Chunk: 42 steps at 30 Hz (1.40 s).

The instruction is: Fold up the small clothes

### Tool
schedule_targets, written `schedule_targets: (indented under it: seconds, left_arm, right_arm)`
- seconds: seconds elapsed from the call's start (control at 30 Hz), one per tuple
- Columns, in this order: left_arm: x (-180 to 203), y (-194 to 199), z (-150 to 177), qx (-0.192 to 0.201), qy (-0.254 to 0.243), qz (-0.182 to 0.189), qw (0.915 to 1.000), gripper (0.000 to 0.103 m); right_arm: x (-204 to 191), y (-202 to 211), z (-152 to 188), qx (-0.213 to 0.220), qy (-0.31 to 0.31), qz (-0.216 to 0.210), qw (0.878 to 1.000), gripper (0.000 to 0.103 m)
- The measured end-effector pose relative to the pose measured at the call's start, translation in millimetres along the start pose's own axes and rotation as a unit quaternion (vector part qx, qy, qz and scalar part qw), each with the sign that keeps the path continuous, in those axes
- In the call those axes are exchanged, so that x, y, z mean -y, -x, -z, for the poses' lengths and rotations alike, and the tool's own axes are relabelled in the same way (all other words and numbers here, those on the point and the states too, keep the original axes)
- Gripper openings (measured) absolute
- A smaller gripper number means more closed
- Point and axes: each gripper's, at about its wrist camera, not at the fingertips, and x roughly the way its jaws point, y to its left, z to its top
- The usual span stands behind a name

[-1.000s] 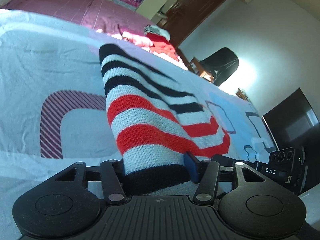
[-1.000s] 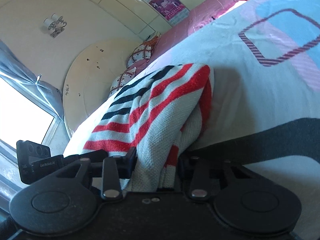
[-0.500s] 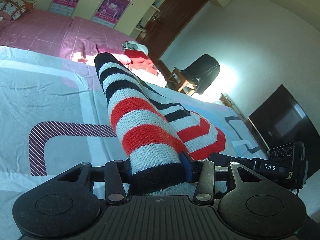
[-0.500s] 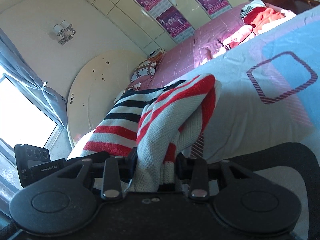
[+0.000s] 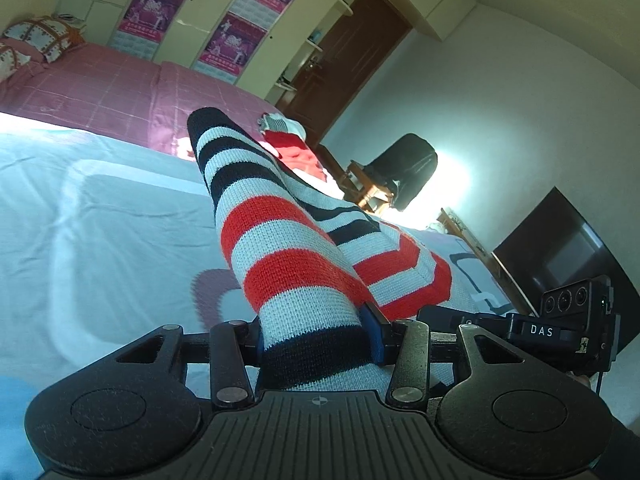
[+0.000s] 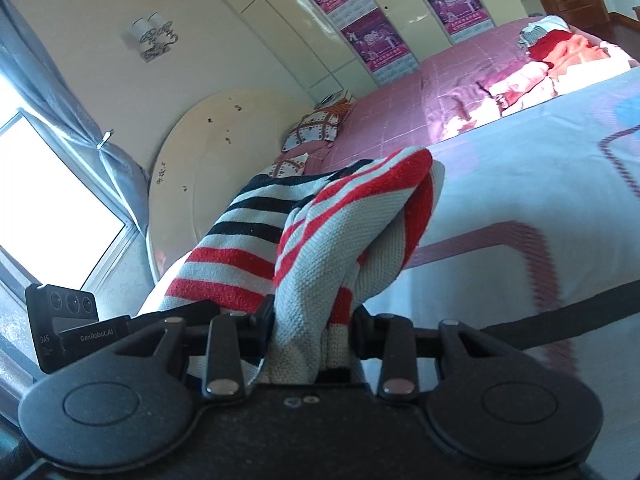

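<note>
Left wrist view, nearest first: your left gripper (image 5: 318,342) is clamped on the black-banded end of the striped knit garment (image 5: 280,240), which rises from the jaws as a rounded fold and runs away over the pale blue bedspread (image 5: 100,220). Right wrist view: your right gripper (image 6: 312,332) is pinched on a bunched, doubled edge of the same garment (image 6: 332,240), the knit gathered thick between the jaws.

Risks, as judged from here:
- The right grip holds several layers. If you pull outward, an inner layer could slide free and the fold edge goes uneven.
- The knit looks stretchy and heavy. Hanging between two grips, its middle may sag and drag on the bedspread, pulling the fold crooked.
- Uneven heights of the two grippers would likely skew the stripes when you lay it down.
- Releasing one side early lets the cloth flop open.

Writing: the other gripper's camera block (image 5: 576,328) reads "DAS" in the left view. In the right view, the matching block (image 6: 64,320) reads "GenRobot.AI", with "DAS" beside it.

Farther off: red clothes (image 6: 560,48) lie heaped on the pink bed cover (image 6: 400,120). Purple posters (image 6: 376,44) hang on the cupboard doors; their text is too small to read.
</note>
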Motion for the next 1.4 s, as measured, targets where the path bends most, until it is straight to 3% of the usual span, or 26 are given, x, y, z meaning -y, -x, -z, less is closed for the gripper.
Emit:
schedule_targets:
  seconds: [0.3,0.6,0.7,0.8,0.87,0.93,0.97,1.03,1.17,1.33,1.4]
  left_arm:
    - [-93,88,11,0.02,0.037,-0.039,0.9983,0.045]
    - [-175,138,43,0.023,0.094,-0.068,0.993,0.045]
    - [-204,142,59,0.014,0.121,-0.074,0.9898,0.045]
    - [-229,142,81,0.02,0.16,-0.071,0.9843,0.057]
    - [-233,150,92,0.04,0.177,-0.064,0.9814,0.061]
    - [-232,164,98,0.059,0.18,-0.075,0.9791,0.063]
    - [-233,173,99,0.069,0.179,-0.088,0.9774,0.063]
    - [-224,184,94,0.091,0.158,-0.108,0.9773,0.063]
    - [-183,183,64,0.12,0.08,-0.125,0.9816,0.063]
    - [-146,160,70,0.072,-0.016,-0.163,0.9838,0.063]
    - [-142,160,85,0.056,-0.026,-0.173,0.9831,0.063]
  right_arm:
    - [-72,-88,27,-0.044,0.021,-0.039,0.998,0.036]
    - [-126,-166,67,-0.102,0.026,-0.073,0.992,0.036]
    - [-129,-188,80,-0.124,0.017,-0.073,0.989,0.036]
    - [-110,-208,97,-0.147,-0.012,-0.036,0.988,0.041]
    - [-90,-202,102,-0.134,-0.068,-0.057,0.987,0.042]
    - [-84,-184,99,-0.105,-0.084,-0.037,0.99,0.047]
    - [-86,-175,95,-0.093,-0.072,-0.02,0.993,0.044]
    - [-102,-156,85,-0.073,-0.019,-0.006,0.997,0.032]
    - [-148,-136,76,-0.051,0.049,-0.029,0.997,0.026]
    - [-191,-133,96,-0.072,0.143,-0.023,0.987,0.023]
    - [-197,-136,113,-0.089,0.19,0.008,0.978,0.018]
